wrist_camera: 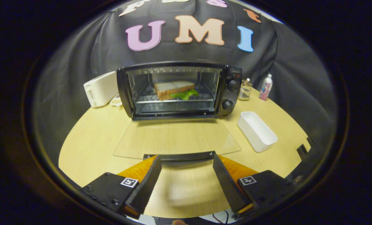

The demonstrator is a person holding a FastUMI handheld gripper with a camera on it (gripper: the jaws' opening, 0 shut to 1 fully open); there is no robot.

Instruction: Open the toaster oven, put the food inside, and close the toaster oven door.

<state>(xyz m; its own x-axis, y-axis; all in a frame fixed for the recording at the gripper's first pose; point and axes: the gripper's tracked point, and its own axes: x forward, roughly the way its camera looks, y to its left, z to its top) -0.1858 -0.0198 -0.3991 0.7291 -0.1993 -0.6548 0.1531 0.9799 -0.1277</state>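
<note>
— Gripper [186, 175] fingers spread wide, empty, door handle [179, 155] just ahead at twelve o'clock.
— Food?
— Sandwich [174, 89] sits on the rack inside the toaster oven [179, 90]. Closing remains, I reckon: hook under the glass door [176, 137], swing it up.

Gripper-mounted fisheye, low over table [89, 137] (facing toaster oven [179, 90])

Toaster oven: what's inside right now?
Inside the black toaster oven, a sandwich of sliced bread and green lettuce sits on the wire rack. Its underside is hidden. The open gripper hovers at the glass door's handle.
</note>
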